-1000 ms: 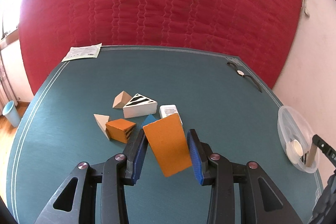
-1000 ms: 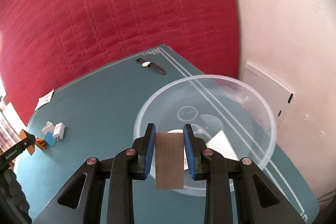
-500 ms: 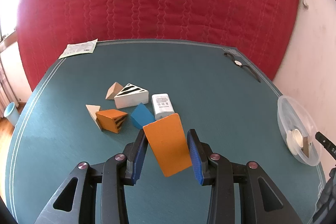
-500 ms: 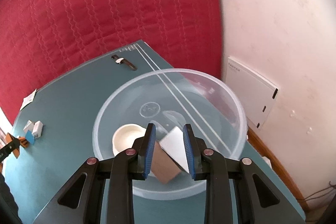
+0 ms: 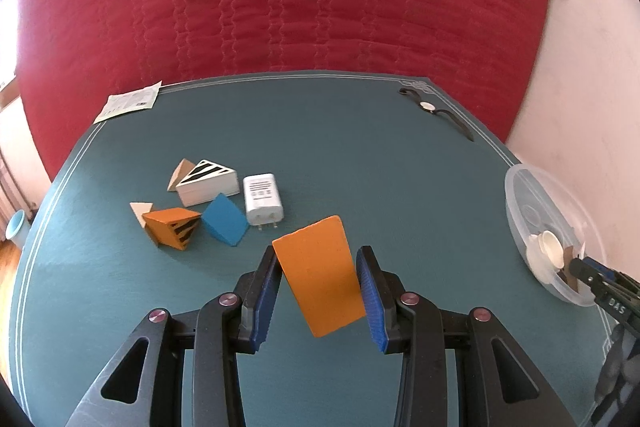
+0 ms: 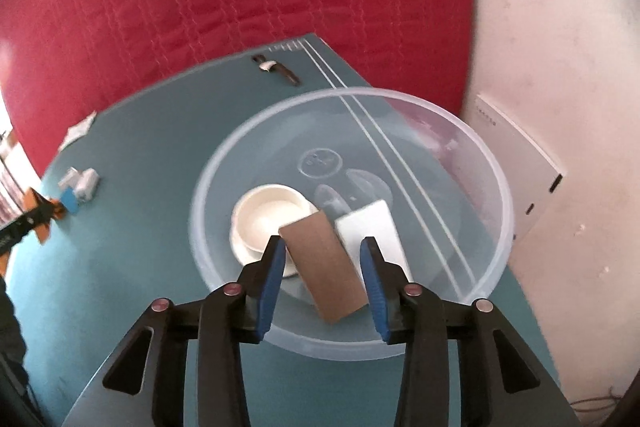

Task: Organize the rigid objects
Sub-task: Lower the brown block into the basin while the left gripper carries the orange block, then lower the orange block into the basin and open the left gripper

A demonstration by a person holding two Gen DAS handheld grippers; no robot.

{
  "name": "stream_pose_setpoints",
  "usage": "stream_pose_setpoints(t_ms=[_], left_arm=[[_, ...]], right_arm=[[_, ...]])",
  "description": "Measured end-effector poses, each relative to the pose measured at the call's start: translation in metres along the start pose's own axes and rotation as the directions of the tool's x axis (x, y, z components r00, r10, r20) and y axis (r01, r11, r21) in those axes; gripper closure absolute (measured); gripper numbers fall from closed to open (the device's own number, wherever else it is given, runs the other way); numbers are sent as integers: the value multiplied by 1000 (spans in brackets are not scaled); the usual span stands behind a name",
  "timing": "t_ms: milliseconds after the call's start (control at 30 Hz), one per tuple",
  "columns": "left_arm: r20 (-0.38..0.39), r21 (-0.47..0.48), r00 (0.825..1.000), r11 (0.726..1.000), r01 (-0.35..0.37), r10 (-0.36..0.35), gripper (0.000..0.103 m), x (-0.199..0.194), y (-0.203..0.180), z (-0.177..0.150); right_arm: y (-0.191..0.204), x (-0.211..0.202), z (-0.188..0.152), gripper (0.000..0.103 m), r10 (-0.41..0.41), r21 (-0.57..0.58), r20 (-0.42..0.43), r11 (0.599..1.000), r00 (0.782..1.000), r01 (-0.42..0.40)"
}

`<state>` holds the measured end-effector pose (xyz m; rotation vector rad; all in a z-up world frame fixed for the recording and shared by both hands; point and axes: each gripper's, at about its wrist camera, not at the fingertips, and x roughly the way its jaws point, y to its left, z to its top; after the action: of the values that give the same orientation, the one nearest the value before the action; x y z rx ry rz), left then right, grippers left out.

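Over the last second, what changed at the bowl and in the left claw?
The right claw opened wider and let go of the brown block, which now lies tilted in the clear bowl beside the white cup. The left claw kept the orange block and drew back from the pile.

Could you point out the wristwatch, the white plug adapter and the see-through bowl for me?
wristwatch (image 5: 427,105): left wrist view, on its pale dial.
white plug adapter (image 5: 263,196): left wrist view, on its top face.
see-through bowl (image 6: 490,163): right wrist view, on its right rim.
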<state>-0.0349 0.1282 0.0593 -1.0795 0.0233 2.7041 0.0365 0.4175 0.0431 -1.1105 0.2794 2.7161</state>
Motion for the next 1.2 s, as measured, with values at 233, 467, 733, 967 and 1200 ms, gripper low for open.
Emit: stream_pose_setpoints(t_ms=[233, 467, 733, 967, 1200], left_arm=[[-16, 37, 1000, 999, 16, -15, 62, 5, -23, 1], [-34, 88, 997, 994, 68, -65, 62, 7, -55, 3], [-46, 161, 986, 973, 165, -159, 62, 4, -103, 8], [-52, 218, 976, 952, 216, -209, 62, 9, -141, 9], [-79, 248, 965, 933, 260, -248, 62, 20, -168, 10]], right_arm=[[-29, 1, -1, 62, -100, 43, 0, 994, 995, 100], [-39, -6, -2, 62, -79, 66, 42, 995, 996, 76], [-42, -15, -2, 62, -48, 86, 117, 996, 992, 38], [-47, -19, -2, 62, -44, 115, 147, 993, 988, 28], [-50, -20, -1, 62, -40, 135, 158, 991, 987, 18]])
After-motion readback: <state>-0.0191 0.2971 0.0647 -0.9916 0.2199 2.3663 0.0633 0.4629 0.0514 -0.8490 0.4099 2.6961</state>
